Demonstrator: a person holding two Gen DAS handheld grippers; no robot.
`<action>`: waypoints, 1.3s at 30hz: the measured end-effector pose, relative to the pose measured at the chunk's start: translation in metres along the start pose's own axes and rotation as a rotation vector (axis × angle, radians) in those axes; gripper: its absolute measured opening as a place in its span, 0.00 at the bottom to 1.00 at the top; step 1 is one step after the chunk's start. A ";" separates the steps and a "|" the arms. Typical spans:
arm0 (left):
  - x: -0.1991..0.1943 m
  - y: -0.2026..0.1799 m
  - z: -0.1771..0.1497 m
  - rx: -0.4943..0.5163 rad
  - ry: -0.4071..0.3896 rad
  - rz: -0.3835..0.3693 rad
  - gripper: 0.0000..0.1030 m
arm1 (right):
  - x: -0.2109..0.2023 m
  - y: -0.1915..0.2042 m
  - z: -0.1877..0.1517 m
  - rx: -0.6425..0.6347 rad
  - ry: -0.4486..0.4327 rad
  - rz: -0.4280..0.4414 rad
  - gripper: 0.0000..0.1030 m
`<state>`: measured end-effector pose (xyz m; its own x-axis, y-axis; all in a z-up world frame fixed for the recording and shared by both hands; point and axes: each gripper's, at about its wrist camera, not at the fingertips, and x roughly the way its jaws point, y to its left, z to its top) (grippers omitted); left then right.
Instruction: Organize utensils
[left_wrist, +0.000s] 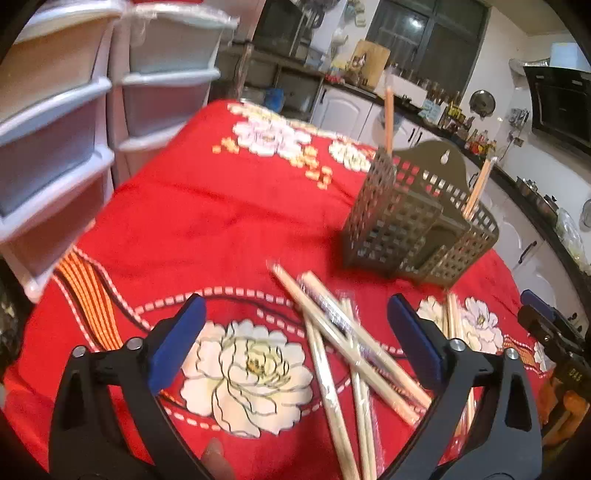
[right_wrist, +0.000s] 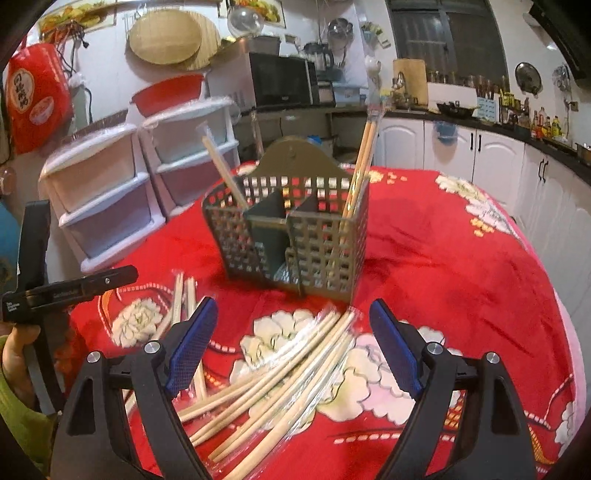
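1. Some long pale wooden chopsticks (right_wrist: 360, 173) already stand in the brown holed plastic holder (right_wrist: 291, 236), beyond the fingers.
2. Many wrapped chopsticks (right_wrist: 280, 384) still lie on the red flowered cloth (right_wrist: 461, 266), between the right gripper (right_wrist: 293, 347) fingers.
3. Left gripper (left_wrist: 295, 343) and right gripper both have fingers apart, holding nothing.

A: Where's the holder (right_wrist: 291, 236)?
B: On the table (right_wrist: 461, 258), behind the loose chopsticks (right_wrist: 280, 384). Drawer units (right_wrist: 110, 206) left of it.
A: Inside?
B: Chopsticks upright (right_wrist: 360, 166) in both outer compartments.
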<state>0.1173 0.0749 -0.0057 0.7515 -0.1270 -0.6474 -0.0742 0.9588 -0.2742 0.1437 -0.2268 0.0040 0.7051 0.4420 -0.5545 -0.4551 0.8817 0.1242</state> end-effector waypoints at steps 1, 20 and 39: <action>0.003 0.001 -0.002 -0.007 0.018 -0.008 0.80 | 0.003 0.001 -0.002 -0.001 0.015 0.004 0.74; 0.059 0.012 -0.005 -0.108 0.220 -0.084 0.30 | 0.089 -0.007 -0.006 0.111 0.268 -0.061 0.40; 0.089 0.018 0.019 -0.182 0.242 -0.086 0.15 | 0.117 -0.037 0.003 0.214 0.283 -0.076 0.11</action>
<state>0.1949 0.0856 -0.0548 0.5842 -0.2833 -0.7606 -0.1493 0.8836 -0.4438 0.2452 -0.2075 -0.0631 0.5400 0.3375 -0.7711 -0.2622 0.9380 0.2269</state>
